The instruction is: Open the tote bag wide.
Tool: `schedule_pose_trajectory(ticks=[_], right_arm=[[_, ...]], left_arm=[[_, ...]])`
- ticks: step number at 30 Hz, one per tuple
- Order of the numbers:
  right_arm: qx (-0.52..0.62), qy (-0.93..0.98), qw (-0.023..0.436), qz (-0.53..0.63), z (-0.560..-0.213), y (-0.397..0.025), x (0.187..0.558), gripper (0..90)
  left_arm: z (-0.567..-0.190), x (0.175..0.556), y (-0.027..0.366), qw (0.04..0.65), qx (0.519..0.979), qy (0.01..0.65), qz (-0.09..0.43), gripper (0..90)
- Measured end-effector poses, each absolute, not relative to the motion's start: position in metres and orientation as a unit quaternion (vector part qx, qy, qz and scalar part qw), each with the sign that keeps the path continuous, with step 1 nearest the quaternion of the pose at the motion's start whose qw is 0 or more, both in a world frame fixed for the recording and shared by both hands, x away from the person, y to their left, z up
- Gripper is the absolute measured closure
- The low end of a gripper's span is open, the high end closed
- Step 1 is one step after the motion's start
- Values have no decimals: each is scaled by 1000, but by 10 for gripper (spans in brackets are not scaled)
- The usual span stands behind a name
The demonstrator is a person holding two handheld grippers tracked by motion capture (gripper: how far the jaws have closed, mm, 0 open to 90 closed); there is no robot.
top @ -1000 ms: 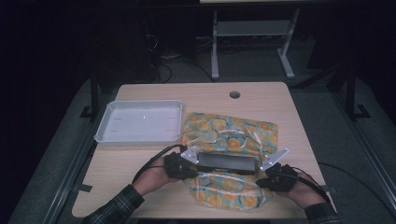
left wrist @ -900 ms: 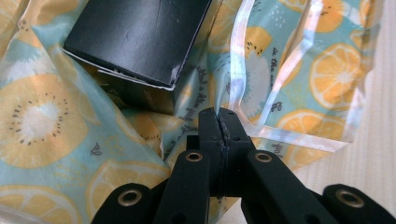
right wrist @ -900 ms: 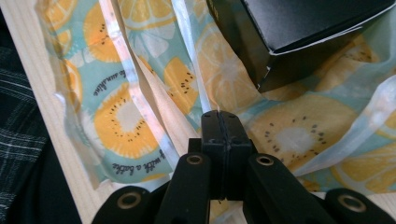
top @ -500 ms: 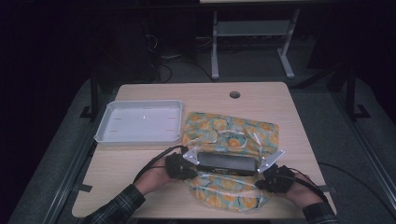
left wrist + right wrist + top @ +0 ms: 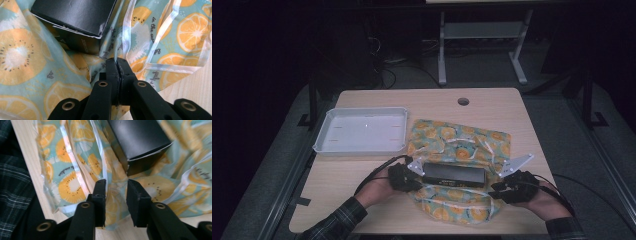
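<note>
Box (image 5: pixel 454 174) on bag (image 5: pixel 462 145), mid-table (image 5: pixel 432 100); tray (image 5: pixel 362 131) left of bag, just beside.

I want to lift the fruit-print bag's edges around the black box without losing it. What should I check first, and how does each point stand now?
1. Left claw shut on the fruit-print bag: ok, jaws closed with film between them.
2. Right claw gripping the bag: not ok, jaws apart, film only between them.
3. Black box resting on the bag: ok.
4. Box clear of both claws: ok, apart from each.
5. White tray out of the way: ok, off to the left.
6. Bag free of snags underneath: cannot tell.
</note>
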State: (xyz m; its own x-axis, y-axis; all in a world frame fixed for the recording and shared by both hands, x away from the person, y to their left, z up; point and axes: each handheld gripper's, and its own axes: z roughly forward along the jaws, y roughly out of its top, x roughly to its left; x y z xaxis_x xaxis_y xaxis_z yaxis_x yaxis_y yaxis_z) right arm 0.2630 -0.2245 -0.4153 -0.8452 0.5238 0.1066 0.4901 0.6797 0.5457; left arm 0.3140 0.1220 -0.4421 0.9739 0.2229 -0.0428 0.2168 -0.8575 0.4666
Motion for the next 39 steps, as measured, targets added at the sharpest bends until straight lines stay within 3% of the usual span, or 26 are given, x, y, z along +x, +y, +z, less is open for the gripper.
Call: schedule_pose_trajectory(ticks=[10,27,39], right_arm=[[246,915,24,318,-390,-220,282,496],[167,933,43,315,-380,-182,322,403],[137,946,25,294,-392,-166,333,366]], left_arm=[[-443,314,122,238,964,115,5,881],[-444,313,121,235,965,113,4,877],[-444,314,122,236,965,117,1,877]])
